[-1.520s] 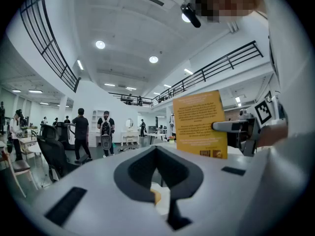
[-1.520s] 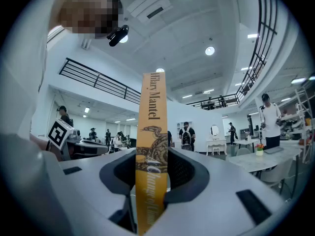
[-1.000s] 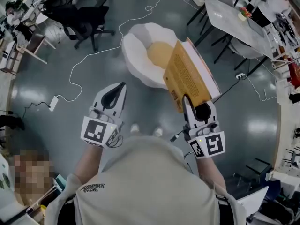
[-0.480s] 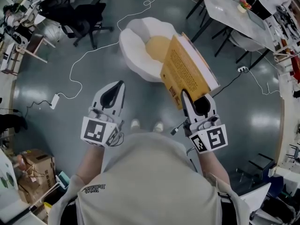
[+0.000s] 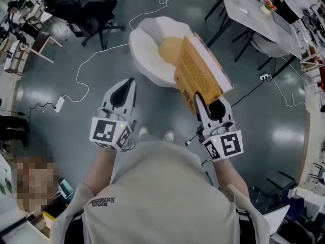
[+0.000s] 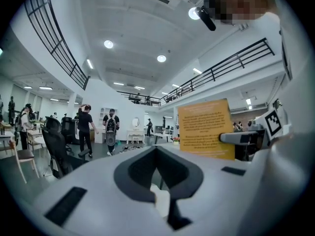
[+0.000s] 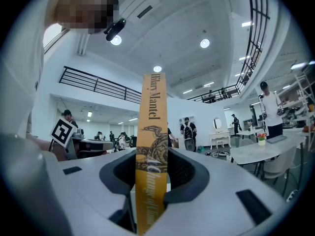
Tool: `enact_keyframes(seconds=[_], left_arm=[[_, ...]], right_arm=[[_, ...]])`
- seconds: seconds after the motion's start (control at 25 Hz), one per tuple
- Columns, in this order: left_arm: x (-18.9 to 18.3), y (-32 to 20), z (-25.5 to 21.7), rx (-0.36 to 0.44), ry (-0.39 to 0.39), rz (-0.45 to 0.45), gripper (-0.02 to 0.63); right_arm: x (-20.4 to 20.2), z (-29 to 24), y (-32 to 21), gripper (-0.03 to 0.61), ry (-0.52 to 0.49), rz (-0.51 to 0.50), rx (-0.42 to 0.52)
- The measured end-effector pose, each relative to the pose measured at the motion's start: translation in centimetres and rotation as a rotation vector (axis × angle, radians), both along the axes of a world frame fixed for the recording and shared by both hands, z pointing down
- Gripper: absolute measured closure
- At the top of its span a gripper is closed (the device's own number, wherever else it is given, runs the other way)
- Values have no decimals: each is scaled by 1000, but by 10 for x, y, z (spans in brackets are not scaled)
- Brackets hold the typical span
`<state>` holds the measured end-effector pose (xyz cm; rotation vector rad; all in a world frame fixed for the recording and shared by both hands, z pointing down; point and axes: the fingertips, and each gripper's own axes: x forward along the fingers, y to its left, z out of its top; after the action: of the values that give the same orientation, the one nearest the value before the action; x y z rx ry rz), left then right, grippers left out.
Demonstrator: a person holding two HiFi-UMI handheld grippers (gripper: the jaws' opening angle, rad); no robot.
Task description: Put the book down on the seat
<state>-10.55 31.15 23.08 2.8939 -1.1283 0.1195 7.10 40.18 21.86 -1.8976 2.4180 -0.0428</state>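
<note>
A thick book with an orange-yellow cover [image 5: 199, 76] stands on edge, and my right gripper [image 5: 209, 104] is shut on its lower end. In the right gripper view its spine [image 7: 151, 132] runs upright between the dark pads [image 7: 184, 173]. The seat, a round white chair with a yellow cushion [image 5: 146, 47], sits on the floor beyond the book and a little to its left. My left gripper [image 5: 123, 96] hovers to the left of the book, shut and empty. From the left gripper view the book's cover [image 6: 204, 129] shows to the right, with the right gripper [image 6: 242, 138] on it.
A black office chair [image 5: 84, 9] stands at the far left. A white cable [image 5: 80, 71] runs across the grey floor to a power strip [image 5: 59, 103]. Tables [image 5: 254, 14] and chairs fill the upper right. People stand far off [image 6: 84, 127].
Both grippers and the book keep nearly the same pose. The whole view has drifted a little, so the seat lies slightly higher in the picture.
</note>
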Motion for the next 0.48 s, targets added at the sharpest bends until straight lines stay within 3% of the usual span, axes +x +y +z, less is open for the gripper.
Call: enact_keyframes(seconds=[0.24, 0.48], left_arm=[[23, -3, -8, 82, -2, -38, 604], [40, -15, -6, 111, -1, -60, 604]], right_arm=[[22, 0, -14, 433, 1, 0, 33], [30, -1, -37, 433, 22, -1, 73]])
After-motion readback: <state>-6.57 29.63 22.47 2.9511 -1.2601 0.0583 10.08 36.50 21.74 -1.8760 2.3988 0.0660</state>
